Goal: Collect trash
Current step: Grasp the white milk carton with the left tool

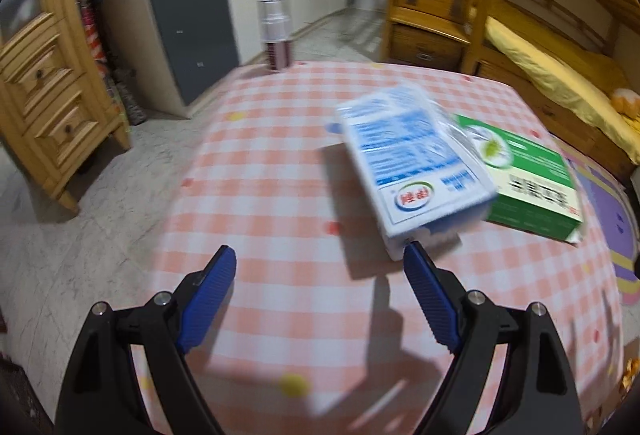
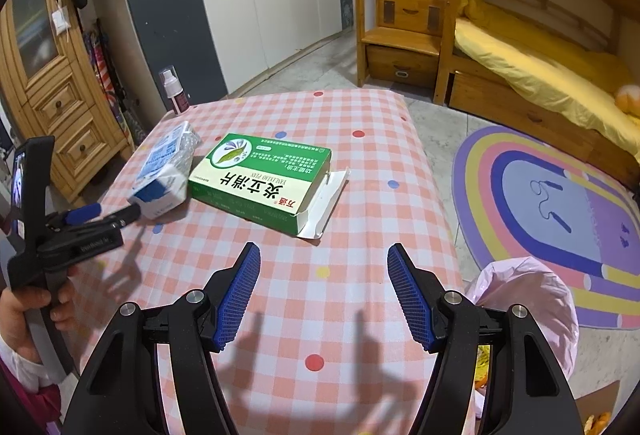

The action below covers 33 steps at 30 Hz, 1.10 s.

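Observation:
A blue and white carton [image 1: 416,171] lies on the checked tablecloth [image 1: 272,163], leaning on a green medicine box [image 1: 528,175] with an open flap. My left gripper [image 1: 320,255] is open, its right fingertip [image 1: 414,255] at the carton's near corner. In the right wrist view the carton [image 2: 164,175] lies left of the green box [image 2: 260,179], and the left gripper [image 2: 100,213] reaches it from the left. My right gripper [image 2: 324,255] is open and empty above the tablecloth, short of the green box.
A spray bottle [image 1: 276,35] stands at the table's far edge. A pink trash bag [image 2: 528,307] sits on the floor right of the table, beside a rainbow rug [image 2: 560,203]. Wooden drawers [image 1: 44,107] stand at left, a bed [image 2: 540,75] at right.

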{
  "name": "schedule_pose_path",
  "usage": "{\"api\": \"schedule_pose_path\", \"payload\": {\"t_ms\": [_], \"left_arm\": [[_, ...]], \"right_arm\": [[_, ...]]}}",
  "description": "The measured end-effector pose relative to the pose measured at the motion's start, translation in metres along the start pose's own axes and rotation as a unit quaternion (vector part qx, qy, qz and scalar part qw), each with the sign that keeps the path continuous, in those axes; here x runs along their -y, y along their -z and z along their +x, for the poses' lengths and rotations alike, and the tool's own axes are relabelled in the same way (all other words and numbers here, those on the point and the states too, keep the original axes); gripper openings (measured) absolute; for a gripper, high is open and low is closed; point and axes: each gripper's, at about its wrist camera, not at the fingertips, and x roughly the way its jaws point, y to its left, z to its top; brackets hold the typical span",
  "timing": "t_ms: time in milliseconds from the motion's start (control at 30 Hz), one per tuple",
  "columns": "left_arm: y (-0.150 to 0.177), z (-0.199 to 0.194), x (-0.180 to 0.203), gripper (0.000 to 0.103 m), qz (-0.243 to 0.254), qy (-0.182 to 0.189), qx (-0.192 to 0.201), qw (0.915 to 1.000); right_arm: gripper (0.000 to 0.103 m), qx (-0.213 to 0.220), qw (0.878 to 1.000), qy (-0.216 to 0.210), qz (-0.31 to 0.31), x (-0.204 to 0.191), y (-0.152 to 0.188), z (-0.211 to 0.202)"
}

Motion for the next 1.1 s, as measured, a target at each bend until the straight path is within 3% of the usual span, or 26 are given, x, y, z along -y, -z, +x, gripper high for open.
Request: {"api": "schedule_pose_path", "payload": {"t_ms": [100, 233, 367, 633, 700, 733, 933, 1100], "left_arm": [[-0.001, -0.006, -0.007, 0.083, -0.006, 0.001, 0.01, 0.9999], [0.003, -0.016, 0.016, 0.096, 0.046, 0.036, 0.026, 0.998], [0.001, -0.012, 0.035, 0.096, 0.064, 0.038, 0.027, 0.9968], [-0.02, 0.009, 0.038, 0.094, 0.078, 0.044, 0.017, 0.9959], [-0.022, 0.012, 0.041, 0.084, 0.085, 0.043, 0.014, 0.9954], [-0.023, 0.015, 0.043, 0.073, 0.089, 0.039, 0.01, 0.9952], [-0.013, -0.002, 0.035, 0.071, 0.06, 0.037, 0.027, 0.9972], [-0.001, -0.02, 0.023, 0.071, 0.039, 0.034, 0.032, 0.9981]], "right_arm": [[0.067, 0.0, 1.0, -0.004, -0.001, -0.001, 0.0, 0.002], [0.067, 0.002, 1.0, -0.008, -0.006, -0.001, 0.001, 0.003], [0.067, 0.002, 1.0, -0.008, -0.007, 0.002, 0.0, 0.005], [0.066, 0.0, 1.0, -0.012, -0.001, 0.013, 0.0, 0.01], [0.063, 0.001, 1.0, -0.014, -0.002, 0.013, -0.001, 0.012], [0.057, 0.002, 1.0, -0.017, -0.003, 0.013, -0.001, 0.013], [0.031, -0.012, 0.999, -0.034, -0.01, 0.009, -0.005, 0.033], [0.031, -0.025, 0.999, -0.036, 0.002, 0.01, -0.011, 0.055]]}}
